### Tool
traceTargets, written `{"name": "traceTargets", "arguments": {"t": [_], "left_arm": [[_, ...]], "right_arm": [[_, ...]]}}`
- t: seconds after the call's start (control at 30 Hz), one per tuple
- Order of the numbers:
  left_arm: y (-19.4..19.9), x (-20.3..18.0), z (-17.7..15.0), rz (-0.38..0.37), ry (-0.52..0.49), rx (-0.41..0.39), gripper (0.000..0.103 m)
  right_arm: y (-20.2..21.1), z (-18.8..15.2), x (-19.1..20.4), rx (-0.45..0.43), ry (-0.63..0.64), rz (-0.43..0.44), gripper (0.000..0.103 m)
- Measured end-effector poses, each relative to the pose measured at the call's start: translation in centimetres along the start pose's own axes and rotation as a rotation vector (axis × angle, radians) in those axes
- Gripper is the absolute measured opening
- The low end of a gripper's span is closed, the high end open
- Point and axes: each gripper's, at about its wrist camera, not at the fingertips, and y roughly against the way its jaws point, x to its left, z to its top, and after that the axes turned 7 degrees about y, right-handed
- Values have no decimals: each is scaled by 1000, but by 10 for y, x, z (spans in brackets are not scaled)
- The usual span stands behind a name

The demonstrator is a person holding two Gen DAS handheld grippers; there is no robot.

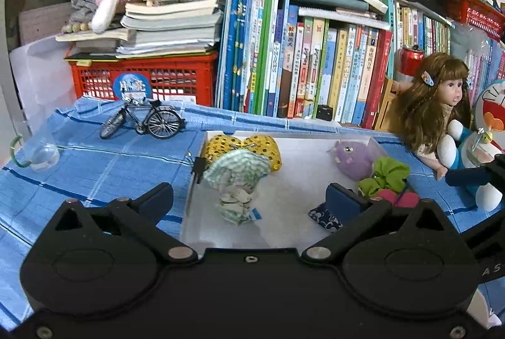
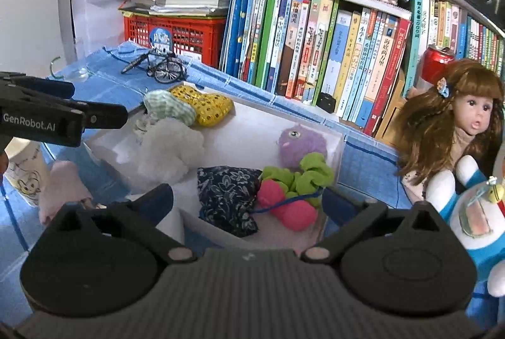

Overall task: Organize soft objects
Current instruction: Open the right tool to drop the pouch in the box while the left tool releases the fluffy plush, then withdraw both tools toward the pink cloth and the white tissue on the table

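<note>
Left gripper (image 1: 249,196) fingers spread over white tray (image 1: 296,149), right gripper (image 2: 247,200) fingers spread

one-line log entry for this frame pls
left gripper: open, empty, over white bin | right gripper: open, empty | in bin: blue floral pouch, purple plush

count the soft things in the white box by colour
yellow sequin pouch: 1
green-white checked cloth: 1
white fluffy toy: 1
purple plush: 1
lime green scrunchie: 1
pink soft piece: 1
navy floral beanbag: 1
total: 7, all inside the white box
</note>
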Motion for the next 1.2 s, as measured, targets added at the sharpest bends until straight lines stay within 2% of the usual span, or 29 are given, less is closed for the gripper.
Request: {"name": "traceTargets", "arguments": {"t": [0.2,0.4,0.5,0.57,0.73,0.97,1.2], "left_arm": [[24,13,-4,-11,-9,-23,103],[46,24,-11,-13,-29,-40,103],[58,27,-17,-51,-48,-21,103],[68,27,-22,-82,-68,-16,103],[88,19,-40,-83,-154,-23,103],[99,15,-68,-89,-194,-1,103],[110,10,-100,-86,-237,-6,103]], "right_arm": [[18,3,14,-9,8,-50,103],[35,-1,22,-23,-7,-60,103],[45,-3,23,-31,-29,-53,103],[52,-6,22,-37,-44,-51,103],[74,-16,14,-59,-92,-67,103],[105,-37,7,-56,-113,-112,103],[134,-76,7,-54,-156,-155,103]]}}
